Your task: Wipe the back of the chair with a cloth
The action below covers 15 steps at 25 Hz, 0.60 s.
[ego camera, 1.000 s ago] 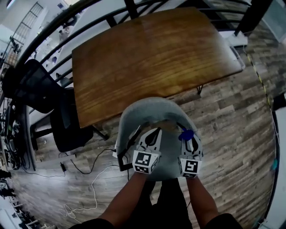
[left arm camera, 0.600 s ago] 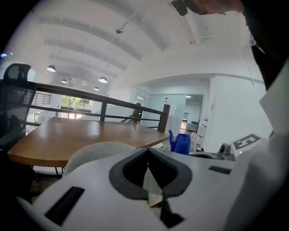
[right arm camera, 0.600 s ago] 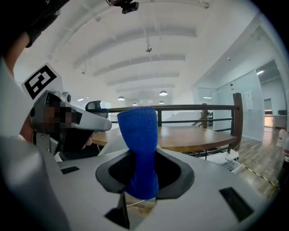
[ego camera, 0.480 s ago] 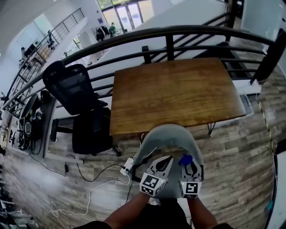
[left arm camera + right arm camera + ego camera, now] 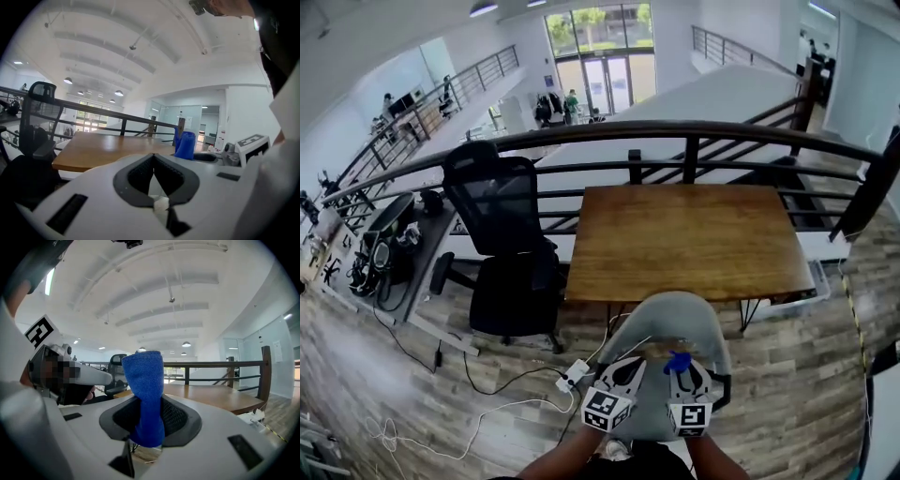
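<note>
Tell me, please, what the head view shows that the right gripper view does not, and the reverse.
Only the head view shows the grey chair and the white power strip on the floor. Only the right gripper view shows the right gripper shut on the blue cloth, which stands up past its black pads. Both show the wooden table, the black office chair, the railing and the cloth.
</note>
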### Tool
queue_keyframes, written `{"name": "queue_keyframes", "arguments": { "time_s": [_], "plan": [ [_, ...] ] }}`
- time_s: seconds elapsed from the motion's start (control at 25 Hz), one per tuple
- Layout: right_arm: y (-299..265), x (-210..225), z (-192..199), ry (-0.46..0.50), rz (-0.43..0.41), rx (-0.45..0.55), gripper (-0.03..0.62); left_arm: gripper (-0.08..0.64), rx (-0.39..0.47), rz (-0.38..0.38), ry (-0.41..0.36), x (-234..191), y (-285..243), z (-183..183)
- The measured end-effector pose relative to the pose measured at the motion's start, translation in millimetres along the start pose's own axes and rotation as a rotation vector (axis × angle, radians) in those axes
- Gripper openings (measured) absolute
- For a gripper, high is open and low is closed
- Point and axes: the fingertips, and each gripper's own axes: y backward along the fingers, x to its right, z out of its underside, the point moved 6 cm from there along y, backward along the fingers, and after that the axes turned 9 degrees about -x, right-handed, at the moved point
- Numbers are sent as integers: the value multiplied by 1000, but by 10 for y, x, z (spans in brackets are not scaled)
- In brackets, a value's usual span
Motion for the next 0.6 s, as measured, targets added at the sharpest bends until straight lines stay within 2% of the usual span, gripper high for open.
{"name": "queue_keyframes", "arguments": {
  "time_s": [0.12,0.2,0.28,0.44,0.6],
  "plan": [
    [121,-148,-118,35,-16,36,120,6,27,-27,6,17,254,-11],
    [244,-233,-184,43,-25,23,120,7,49,-37,7,61,408,-25],
    [390,-312,-297,15,-37,28,120,6,70,-38,3,134,542,-17],
    [624,-508,-588,-34,-75,101,120,6,115,-43,-7,272,784,-27],
    [807,-605,-710,-28,-77,103,120,6,97,-44,-6,405,918,24]
  ]
}}
